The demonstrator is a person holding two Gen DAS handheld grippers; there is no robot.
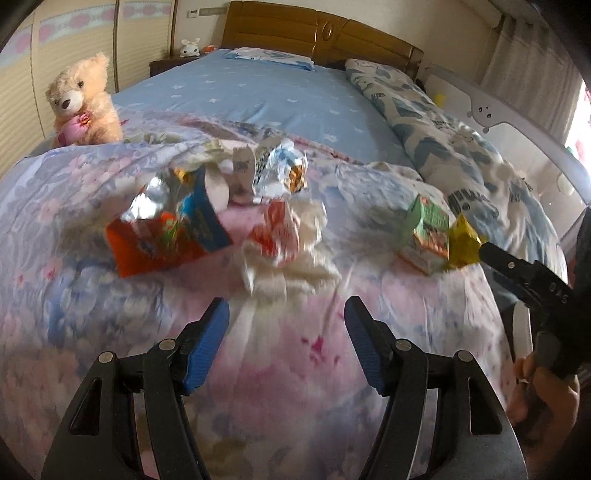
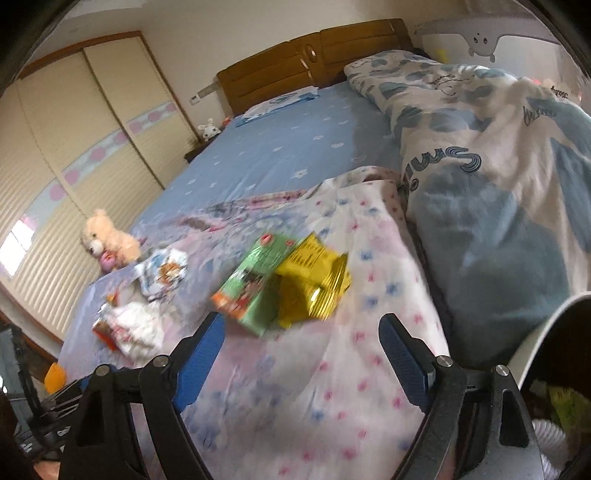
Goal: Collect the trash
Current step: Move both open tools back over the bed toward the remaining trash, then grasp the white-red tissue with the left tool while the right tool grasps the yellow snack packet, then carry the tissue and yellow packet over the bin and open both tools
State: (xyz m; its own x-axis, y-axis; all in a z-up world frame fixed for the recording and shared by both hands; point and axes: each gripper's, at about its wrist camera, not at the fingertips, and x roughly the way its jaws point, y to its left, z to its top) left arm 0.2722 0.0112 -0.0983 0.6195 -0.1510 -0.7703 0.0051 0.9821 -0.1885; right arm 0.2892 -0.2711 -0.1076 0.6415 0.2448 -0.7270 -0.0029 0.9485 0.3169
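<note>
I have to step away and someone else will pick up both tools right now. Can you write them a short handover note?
Left tool: open, empty, over the quilt, short of the tissue wad.
Right tool: open, empty, aimed at the green carton and yellow wrapper, which lie touching.
Also on the quilt: orange box with foil, blue-white wrappers behind it.
Done: nothing visibly collected.
Left: all of it. No trash container clearly identifiable.
Teddy is not trash.

A: What sits at the bed's left edge?
B: 1 fluffy cream teddy bear (image 1: 84,101) on the pale floral quilt (image 1: 288,354).
A: And farther back?
B: A light-blue flowered sheet (image 1: 258,96), then the brown wooden headboard (image 1: 317,33).
</note>
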